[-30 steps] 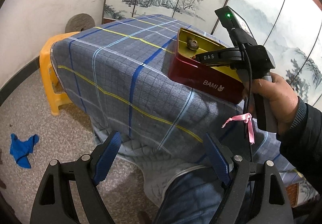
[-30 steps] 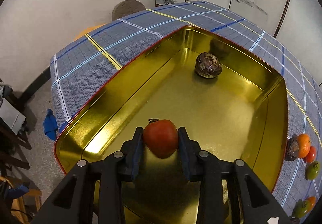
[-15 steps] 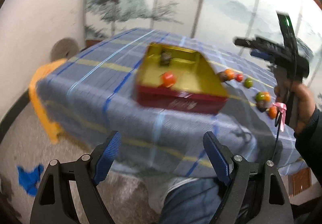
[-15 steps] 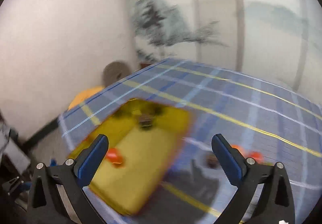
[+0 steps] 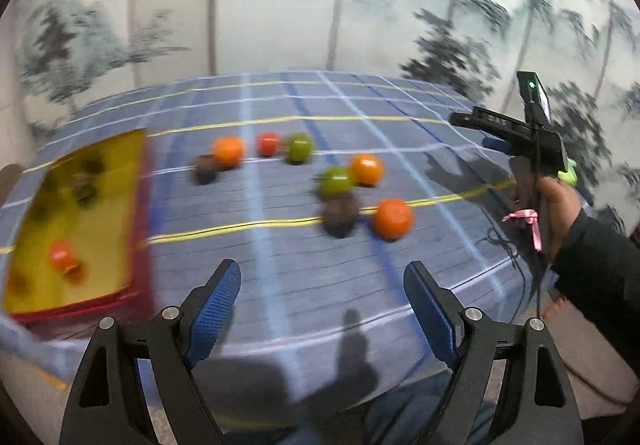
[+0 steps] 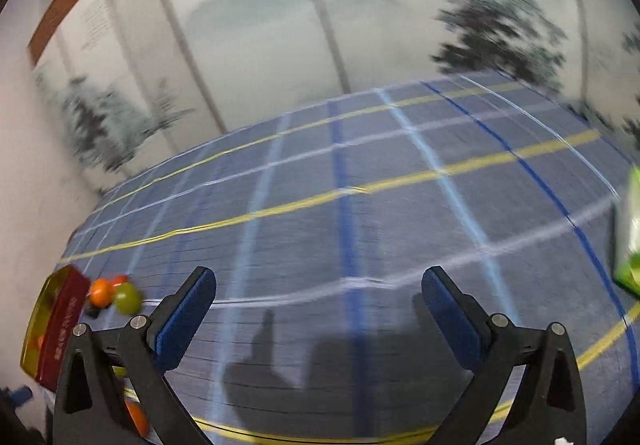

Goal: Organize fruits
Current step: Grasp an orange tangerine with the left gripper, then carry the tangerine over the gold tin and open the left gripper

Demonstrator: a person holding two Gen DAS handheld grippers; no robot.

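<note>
A red tin with a gold inside sits at the table's left; a red fruit and a dark fruit lie in it. Several loose fruits lie on the plaid cloth: an orange one, a dark one, a green one. My left gripper is open and empty at the near table edge. My right gripper is open and empty over bare cloth, and shows in the left wrist view at the right. The tin and some fruits show at far left of the right wrist view.
The blue plaid cloth covers the table. A painted folding screen stands behind it. A green object lies at the table's right edge. The view is motion-blurred.
My right gripper opened, left the red fruit in the tin and swung right over the cloth. My left gripper view swung right from the table's end to the loose fruits.
</note>
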